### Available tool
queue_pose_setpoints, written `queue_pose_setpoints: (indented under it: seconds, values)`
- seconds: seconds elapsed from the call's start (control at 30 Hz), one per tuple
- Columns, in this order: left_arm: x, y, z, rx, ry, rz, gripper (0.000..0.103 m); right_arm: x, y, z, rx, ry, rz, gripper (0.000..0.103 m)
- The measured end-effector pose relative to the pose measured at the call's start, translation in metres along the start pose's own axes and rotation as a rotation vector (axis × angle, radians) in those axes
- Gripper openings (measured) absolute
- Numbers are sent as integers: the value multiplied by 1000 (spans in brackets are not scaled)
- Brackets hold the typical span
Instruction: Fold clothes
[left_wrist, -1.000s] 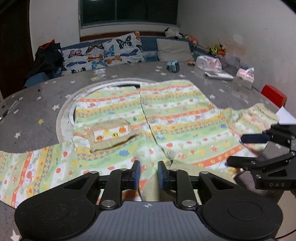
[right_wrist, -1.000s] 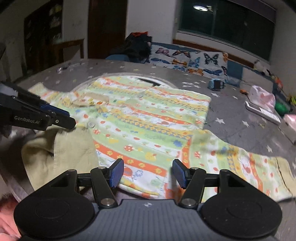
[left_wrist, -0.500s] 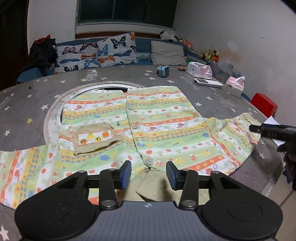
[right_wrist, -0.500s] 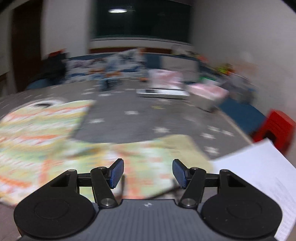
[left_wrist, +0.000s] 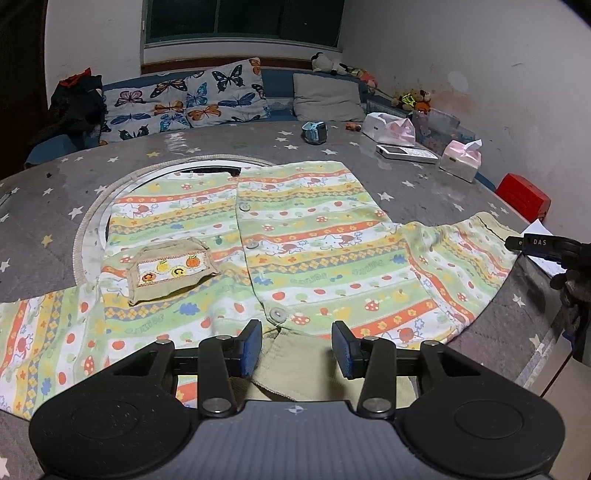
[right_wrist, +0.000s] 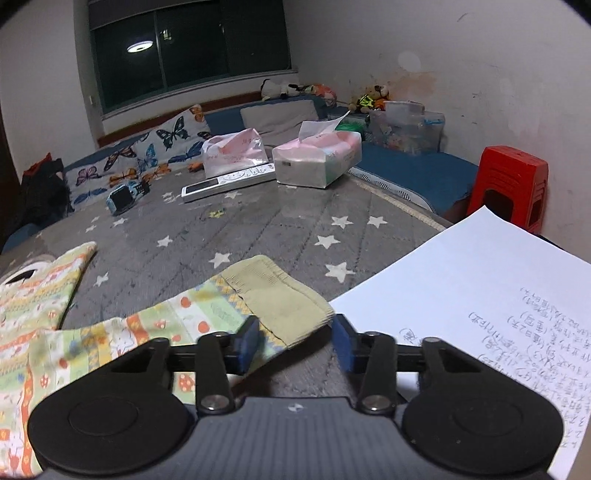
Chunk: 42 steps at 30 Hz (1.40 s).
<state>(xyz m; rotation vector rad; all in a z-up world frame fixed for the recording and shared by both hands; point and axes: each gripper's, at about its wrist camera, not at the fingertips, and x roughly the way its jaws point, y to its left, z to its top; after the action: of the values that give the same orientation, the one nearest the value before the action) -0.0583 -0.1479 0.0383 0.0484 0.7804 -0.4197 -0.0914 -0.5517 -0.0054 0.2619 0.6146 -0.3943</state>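
Both grippers have let go and swung: left gripper (left_wrist: 297, 343) gapes empty over the collar (left_wrist: 295, 365), right gripper (right_wrist: 293, 341) gapes around the sleeve cuff (right_wrist: 277, 301), where closing might also catch the paper (right_wrist: 480, 291).

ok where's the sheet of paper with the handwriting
In the right wrist view the sheet of paper lies at the table's near right edge, just right of the shirt's beige sleeve cuff, in front of the red stool.
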Motion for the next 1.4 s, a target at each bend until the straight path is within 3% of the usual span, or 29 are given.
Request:
queue_pose_setpoints:
  seconds: [0.03,0.1,0.2,0.47,0.73,0.93,1.33,1.4]
  values:
    - [0,1,0,-2,1,2,45,1,1,0,-3,-3,0,28]
    - [1,2,0,-7,3,7,45,1,3,0,-6,-7,8,12]
    - [0,4,0,-11,3,8,45,-2,9,4,0,-20,36,7]
    - [-2,10,-1,-26,-8,7,46,-45,48,30,-59,-95,210,6]
    - [-12,21,-7,-47,-31,7,46,-92,137,58,-183,-120,527,6]
    - [-22,40,-14,-85,-44,32,47,-110,210,54,-302,-94,710,6]
    - [-34,71,-26,-163,-51,77,47,-99,310,2,-515,71,843,7]
    - [-34,73,-26,-171,-50,80,48,-99,315,-4,-535,90,858,14]
